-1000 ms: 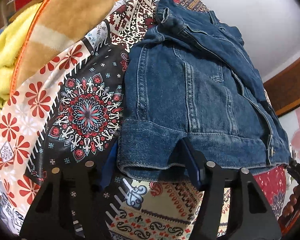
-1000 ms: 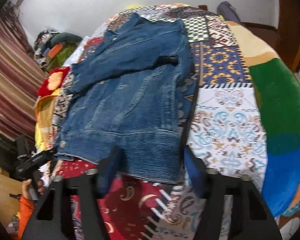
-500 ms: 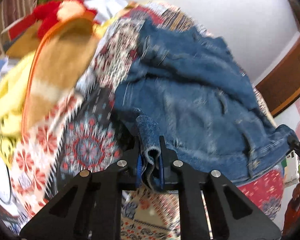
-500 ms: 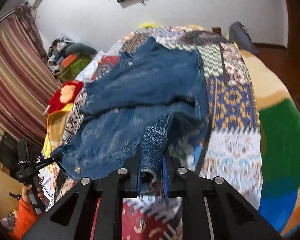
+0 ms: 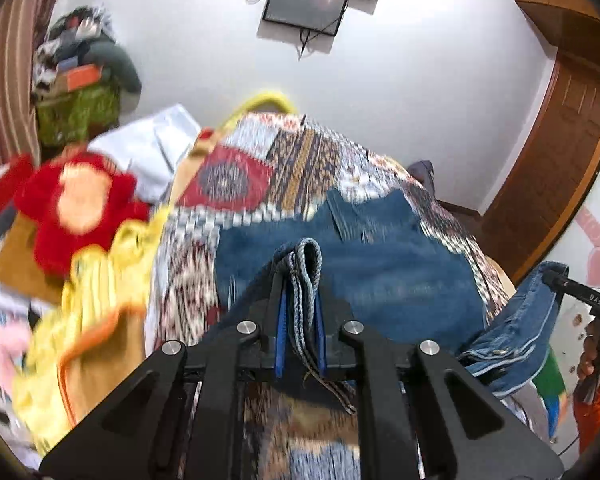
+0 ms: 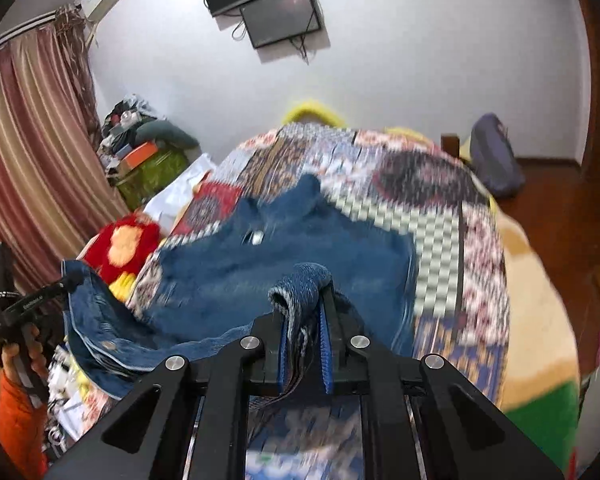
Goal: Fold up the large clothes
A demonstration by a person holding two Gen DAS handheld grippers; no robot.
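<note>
The patchwork bedspread [image 6: 440, 216] covers the whole bed and serves as the folding surface, and the denim jacket [image 6: 284, 248] lies across its middle with collar toward the far wall, so the near hem is the natural edge to take. Both grippers have that hem: the left gripper [image 5: 300, 312] has its jaws pressed together on a bunched fold of the waistband, and the right gripper [image 6: 304, 320] pinches the other hem corner the same way, blue pads tight against the cloth. Holding the two corners apart and raised above the bedspread keeps the hem taut, which looks like the set-up for carrying the bottom edge toward the collar and halving the garment. Along the left side of the bed a heap crowds the working edge: a yellow blanket [image 5: 96, 280], a tan cloth [image 5: 24, 264] and a red plush toy [image 5: 76, 204] just beside the jacket's side. These could catch a stray sleeve. Farther off stand a striped curtain [image 6: 24, 152], a pile of clothes [image 6: 148, 144] against the wall, and a wall screen [image 6: 280, 16]. A dark bag [image 6: 494, 156] sits past the far right corner, clear of the fold.
</note>
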